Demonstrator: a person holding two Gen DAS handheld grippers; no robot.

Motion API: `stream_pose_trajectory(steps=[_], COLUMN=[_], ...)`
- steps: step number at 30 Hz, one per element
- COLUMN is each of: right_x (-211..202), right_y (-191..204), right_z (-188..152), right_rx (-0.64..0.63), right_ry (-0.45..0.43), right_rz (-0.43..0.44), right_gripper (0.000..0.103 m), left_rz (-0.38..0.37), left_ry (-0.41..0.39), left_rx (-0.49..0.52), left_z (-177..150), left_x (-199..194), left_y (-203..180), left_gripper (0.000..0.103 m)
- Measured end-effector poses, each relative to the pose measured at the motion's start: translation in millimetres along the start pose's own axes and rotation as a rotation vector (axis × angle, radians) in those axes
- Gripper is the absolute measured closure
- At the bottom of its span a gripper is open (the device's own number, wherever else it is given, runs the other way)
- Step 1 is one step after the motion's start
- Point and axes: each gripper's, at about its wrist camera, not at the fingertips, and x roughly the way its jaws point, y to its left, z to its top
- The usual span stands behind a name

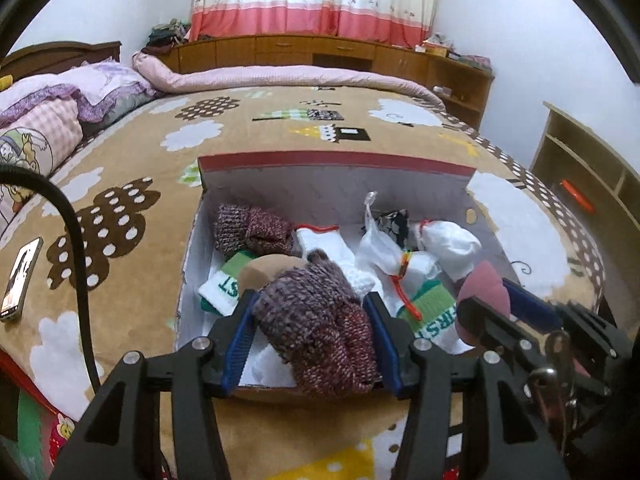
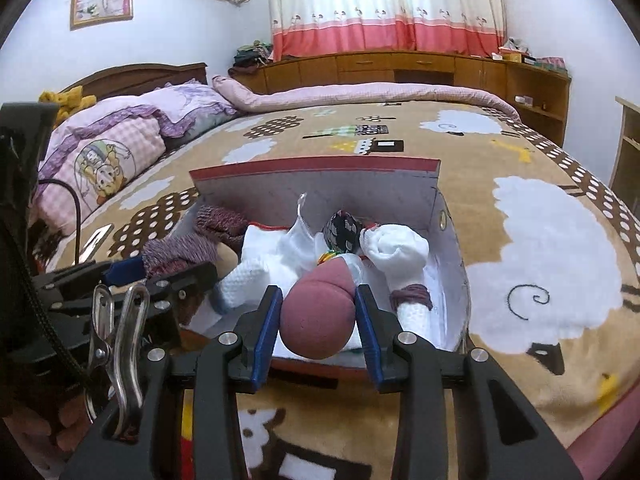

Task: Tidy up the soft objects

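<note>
Box (image 1: pixel 336 164): open cardboard, red rim, white inside, on the bed blanket (image 1: pixel 132 168).

Left gripper (image 1: pixel 314 316): over the box's near edge; jaws part open, blue pads against both sides of a maroon knit sock (image 1: pixel 320 324).

Right gripper (image 2: pixel 318 312): over the box's near right part; jaws narrowly apart, pressed on a pink ball (image 2: pixel 318 320).

In box: second knit sock (image 1: pixel 252 228) at far left; white socks (image 1: pixel 448 244) at far right; plastic bag (image 1: pixel 376 240) mid-box.

Phone (image 1: pixel 20 280): left of box, on blanket.
</note>
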Motion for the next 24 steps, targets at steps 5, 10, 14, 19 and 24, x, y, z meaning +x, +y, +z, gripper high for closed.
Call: stream_pose_trajectory(steps=[5, 10, 14, 19, 24], right_x=[3.7, 3.1, 2.6, 2.5, 1.8], right_y=[1.7, 1.9, 1.6, 1.4, 0.9], right_z=[1.0, 2.9, 2.9, 3.0, 2.5], right_rx=[0.009, 0.009, 0.009, 0.011, 0.012], right_ry=[0.005, -0.007, -0.008, -0.006, -0.009], right_rz=[0.003, -0.012, -0.014, -0.012, -0.011], right_gripper=[0.06, 0.052, 0.052, 0.052, 0.052], left_rz=[0.029, 0.036, 0.044, 0.049, 0.058], left_ry=[0.012, 0.015, 0.017, 0.017, 0.008], left_rx=[-0.019, -0.034, -0.033, -0.033, -0.043], left_z=[-0.6, -1.0, -1.6, -1.4, -4.6], left_x=[7.3, 7.3, 6.5, 6.6, 3.0], left_y=[3.8, 5.3, 4.7, 4.0, 5.3], left_gripper=[0.035, 0.032, 0.031, 0.031, 0.031])
